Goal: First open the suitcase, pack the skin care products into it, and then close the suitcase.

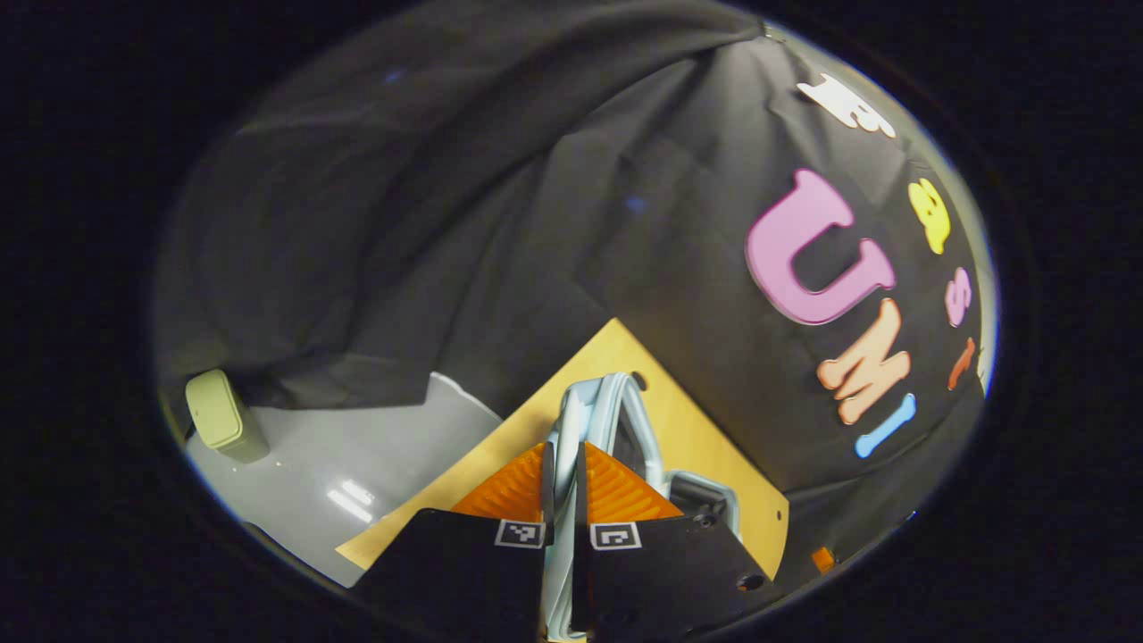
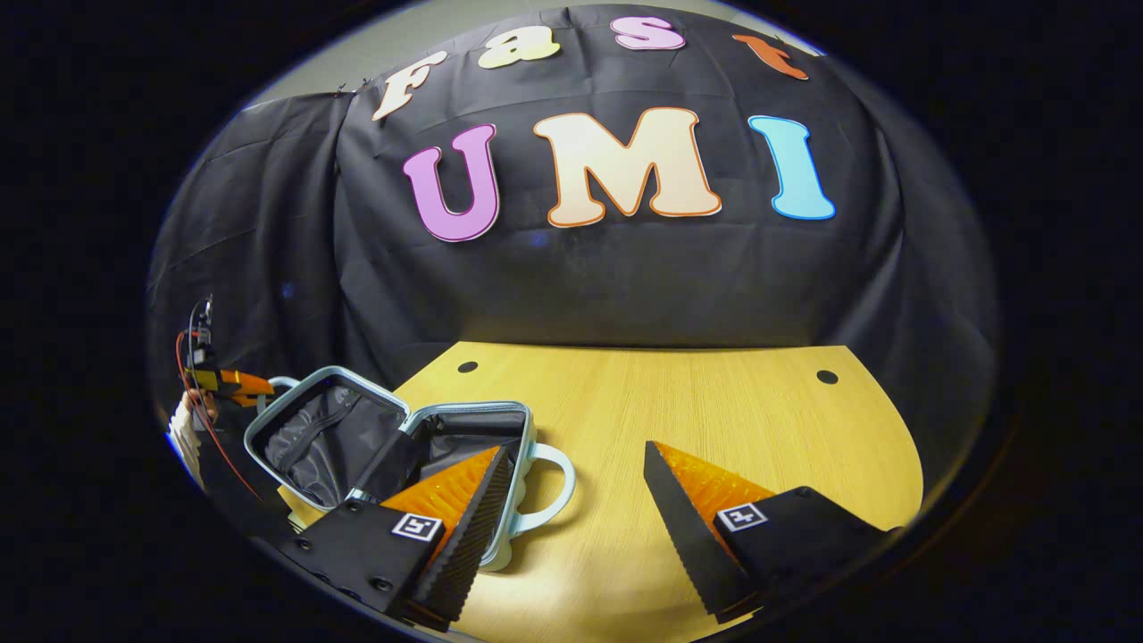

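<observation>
Apparently caught in the opening step: suitcase [image 2: 402, 446] already lying open on the wooden table [image 2: 714, 420], lid [image 2: 321, 429] held up, dark lining exposed. Left gripper [image 1: 563, 482] clamped on the lid's pale rim [image 1: 594, 411] (both fingers pressing it), raised high and tilted over the table's edge. Right gripper [image 2: 576, 509] spread wide, grasping nothing, hovering low just beside the case's handle [image 2: 549, 491]. Next, by judgement, needed a reach for a skin care product, none visible anywhere. Beige box [image 1: 223, 415] standing on the grey floor [image 1: 357, 464].
</observation>
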`<action>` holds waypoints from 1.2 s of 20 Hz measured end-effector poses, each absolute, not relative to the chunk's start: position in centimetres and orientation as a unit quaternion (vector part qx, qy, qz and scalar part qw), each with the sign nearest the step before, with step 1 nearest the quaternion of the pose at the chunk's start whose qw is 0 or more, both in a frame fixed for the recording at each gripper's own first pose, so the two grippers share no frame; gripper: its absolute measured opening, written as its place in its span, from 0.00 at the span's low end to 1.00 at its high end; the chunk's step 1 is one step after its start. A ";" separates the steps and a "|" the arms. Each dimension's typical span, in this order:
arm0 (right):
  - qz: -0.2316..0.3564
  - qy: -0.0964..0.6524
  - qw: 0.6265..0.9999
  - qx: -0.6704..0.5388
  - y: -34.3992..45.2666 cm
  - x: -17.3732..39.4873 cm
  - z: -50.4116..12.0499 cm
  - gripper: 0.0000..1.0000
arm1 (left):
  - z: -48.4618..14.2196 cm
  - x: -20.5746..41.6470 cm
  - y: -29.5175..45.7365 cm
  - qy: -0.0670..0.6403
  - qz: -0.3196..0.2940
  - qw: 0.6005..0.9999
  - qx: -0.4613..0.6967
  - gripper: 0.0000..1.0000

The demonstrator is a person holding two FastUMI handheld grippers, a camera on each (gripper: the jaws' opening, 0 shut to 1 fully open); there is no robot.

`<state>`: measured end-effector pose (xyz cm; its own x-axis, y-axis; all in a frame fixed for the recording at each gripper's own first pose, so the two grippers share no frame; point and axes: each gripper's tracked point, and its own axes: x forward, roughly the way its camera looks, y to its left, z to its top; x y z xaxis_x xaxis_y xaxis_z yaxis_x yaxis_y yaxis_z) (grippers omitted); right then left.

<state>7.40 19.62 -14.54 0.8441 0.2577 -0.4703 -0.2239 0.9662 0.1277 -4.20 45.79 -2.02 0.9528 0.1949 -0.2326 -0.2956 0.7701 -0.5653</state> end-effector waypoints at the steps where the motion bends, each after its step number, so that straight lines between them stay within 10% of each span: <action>1: 0.127 0.244 0.961 0.038 19.5 7.5 -14.2 0.96 | -0.2 -3.8 44.3 0.078 0.116 0.945 -0.297 0.04; 13: 0.087 0.199 0.975 0.038 12.1 7.6 -12.0 0.95 | 6.8 5.2 19.3 0.087 -0.027 0.976 -0.200 0.04; 24: 0.057 0.192 0.977 0.073 6.1 7.5 -12.1 0.95 | -10.9 14.3 2.2 0.257 -0.052 0.958 -0.116 0.05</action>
